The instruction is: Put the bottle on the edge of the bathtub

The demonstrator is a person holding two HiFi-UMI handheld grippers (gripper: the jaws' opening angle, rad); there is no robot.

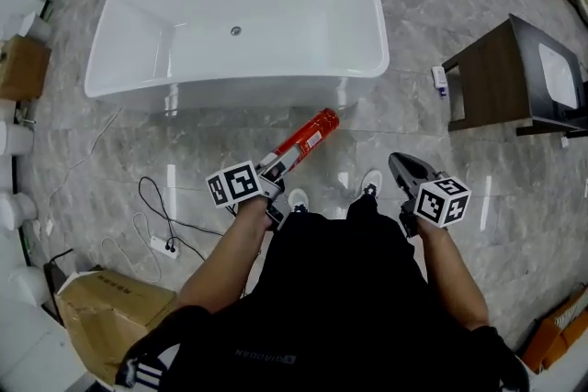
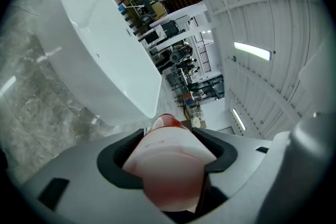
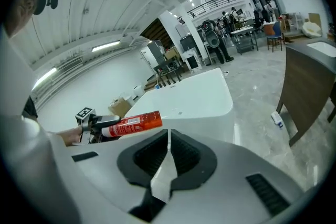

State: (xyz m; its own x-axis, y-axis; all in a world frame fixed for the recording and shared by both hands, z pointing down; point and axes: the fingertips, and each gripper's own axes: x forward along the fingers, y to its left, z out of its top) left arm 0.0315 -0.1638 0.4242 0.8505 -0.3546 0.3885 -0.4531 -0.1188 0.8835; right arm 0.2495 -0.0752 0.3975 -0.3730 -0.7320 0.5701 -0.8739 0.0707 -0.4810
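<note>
Bright ceiling strips, fisheye edges, floor glare

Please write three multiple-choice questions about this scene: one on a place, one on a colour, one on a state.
1. Where is the bottle relative to the bathtub?
A. On its edge
B. Inside it
C. Short of it, above the floor
2. What colour is the bottle's body?
A. Blue
B. Red
C. Green
3. How is the right hand-held gripper?
A. Shut, empty
B. Wide open
C. Shut on the bottle
1 C: the left hand-held gripper holds it before the bathtub. 2 B: red in every view. 3 A: its jaws meet, nothing between.
</note>
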